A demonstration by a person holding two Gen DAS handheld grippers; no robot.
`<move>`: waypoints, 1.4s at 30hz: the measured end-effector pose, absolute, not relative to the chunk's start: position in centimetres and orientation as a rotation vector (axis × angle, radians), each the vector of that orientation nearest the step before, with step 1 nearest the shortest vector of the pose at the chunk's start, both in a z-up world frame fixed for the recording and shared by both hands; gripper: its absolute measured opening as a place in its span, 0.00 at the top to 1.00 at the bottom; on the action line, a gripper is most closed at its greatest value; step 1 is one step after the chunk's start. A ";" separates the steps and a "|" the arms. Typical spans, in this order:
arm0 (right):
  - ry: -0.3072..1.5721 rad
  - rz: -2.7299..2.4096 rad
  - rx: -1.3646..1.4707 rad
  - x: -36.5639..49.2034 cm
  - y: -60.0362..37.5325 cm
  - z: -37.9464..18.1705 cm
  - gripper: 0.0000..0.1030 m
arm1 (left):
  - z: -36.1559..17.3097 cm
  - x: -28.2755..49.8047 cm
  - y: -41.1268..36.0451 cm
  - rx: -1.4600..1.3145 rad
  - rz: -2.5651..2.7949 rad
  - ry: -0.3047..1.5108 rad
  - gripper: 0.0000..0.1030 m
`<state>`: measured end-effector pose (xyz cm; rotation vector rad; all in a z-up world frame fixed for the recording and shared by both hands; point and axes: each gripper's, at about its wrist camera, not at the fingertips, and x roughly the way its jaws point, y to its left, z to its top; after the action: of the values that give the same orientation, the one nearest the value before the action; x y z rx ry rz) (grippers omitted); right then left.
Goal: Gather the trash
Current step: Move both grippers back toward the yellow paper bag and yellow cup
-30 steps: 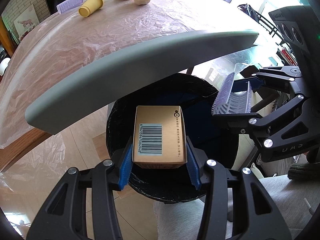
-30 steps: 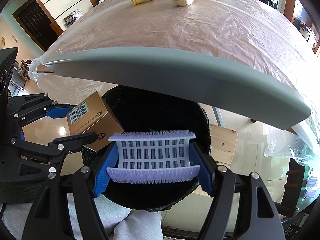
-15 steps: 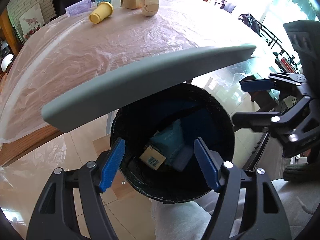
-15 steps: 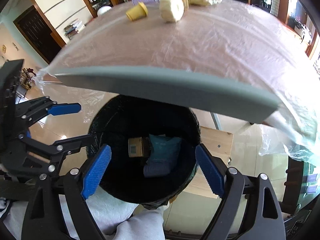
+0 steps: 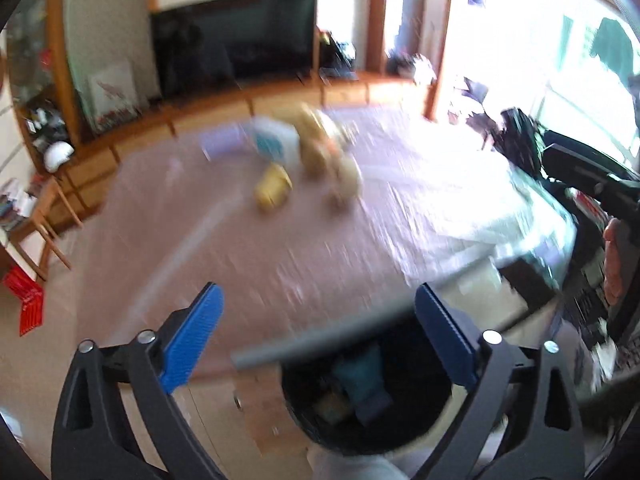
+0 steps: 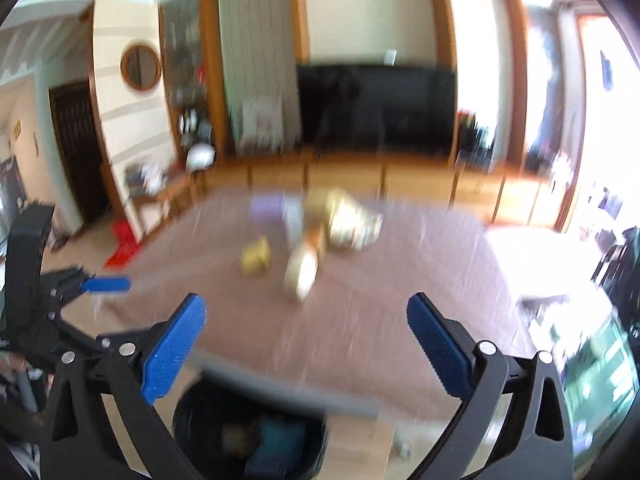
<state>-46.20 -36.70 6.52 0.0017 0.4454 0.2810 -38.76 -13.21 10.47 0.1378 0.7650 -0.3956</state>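
Left wrist view: we see the left gripper (image 5: 318, 334) w/ its jaws spread wide, having just been opening, and nothing sits between the blue pads (image 5: 192, 338). They touch nothing. Below and between them is the black bin (image 5: 424, 408), standing on the floor under the table edge (image 5: 320, 342). Inside the bin we make out a teal item (image 5: 360, 372) and some tan trash (too blurred to name). Farther off, on the plastic-covered table (image 5: 240, 272), the rest of the trash lies in a loose group: a yellow cup (image 5: 274, 190) on its side, a tan bundle (image 5: 344, 178) near it, a white box (image 5: 276, 142) and a purple roller (image 5: 222, 144) behind. The right gripper (image 5: 592, 184) shows at the far right edge; its jaws are cut off here.

Right wrist view: the right gripper (image 6: 306, 338) is also wide open, jaws just been opening, empty, pads clear of everything. The bin (image 6: 192, 412) sits low in frame, partly under the table edge, teal item (image 6: 280, 436) inside. On the table (image 6: 400, 300) we see the cup (image 6: 256, 260), the bundle (image 6: 302, 276) just beside it, more tan stuff behind (heavy blur). At left the left gripper (image 6: 94, 300) hangs w/ jaws apart, nothing in them.
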 end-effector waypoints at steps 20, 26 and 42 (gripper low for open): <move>0.712 0.198 -0.061 -24.4 -34.3 5.2 0.04 | 6.3 -25.4 -15.4 0.189 -0.444 0.897 0.02; 0.832 0.211 -0.168 -17.8 -32.0 1.3 0.04 | 4.3 -22.2 -15.9 0.193 -0.489 0.945 0.02; 0.963 0.360 -0.262 -9.9 -28.9 -3.1 0.11 | 1.6 -17.7 -15.4 0.159 -0.569 1.027 0.25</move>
<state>-9.93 -28.89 -3.12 -0.2622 0.9627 0.3597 -17.67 -15.43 1.61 0.1593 1.0273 -0.5685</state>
